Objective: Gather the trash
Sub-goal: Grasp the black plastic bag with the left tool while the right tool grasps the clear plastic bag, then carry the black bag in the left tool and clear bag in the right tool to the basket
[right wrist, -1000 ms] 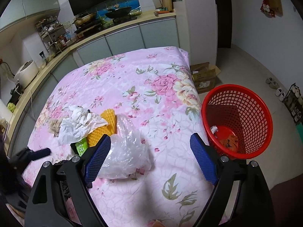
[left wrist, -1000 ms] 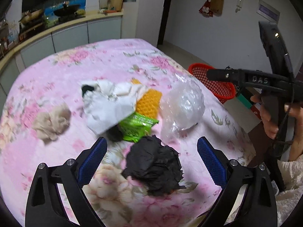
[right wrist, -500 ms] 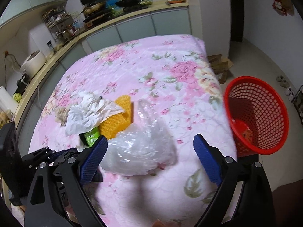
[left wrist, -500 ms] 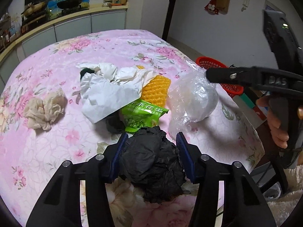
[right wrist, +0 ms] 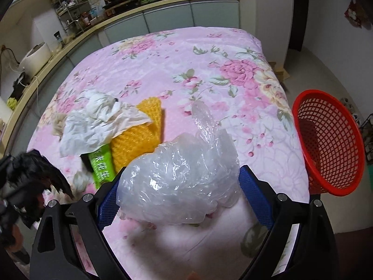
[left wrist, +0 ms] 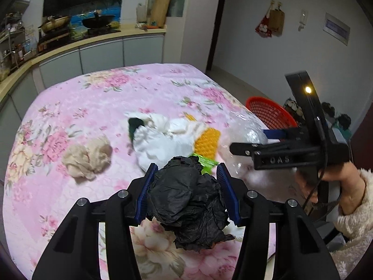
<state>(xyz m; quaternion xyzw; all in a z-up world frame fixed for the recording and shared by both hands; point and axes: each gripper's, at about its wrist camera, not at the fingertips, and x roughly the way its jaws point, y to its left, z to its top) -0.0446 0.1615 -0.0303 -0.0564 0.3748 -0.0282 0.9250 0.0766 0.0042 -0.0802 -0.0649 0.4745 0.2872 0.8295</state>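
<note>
Left tongs (left wrist: pixel 185 191) pinch the black crumpled bag (left wrist: pixel 186 200), pads pressed into both its sides just above the floral cloth (left wrist: pixel 93 98). Right tongs (right wrist: pixel 179 193) straddle the clear plastic bag (right wrist: pixel 179 179); I think they only graze it, though the film blurs contact. I want a firm squeeze first, then a carry to the red basket (right wrist: pixel 326 144) beyond the table's edge.

Pink floral cloth (left wrist: pixel 98 107) over the table, kitchen counter (left wrist: pixel 70 44) with a wok (left wrist: pixel 99 21) behind.
</note>
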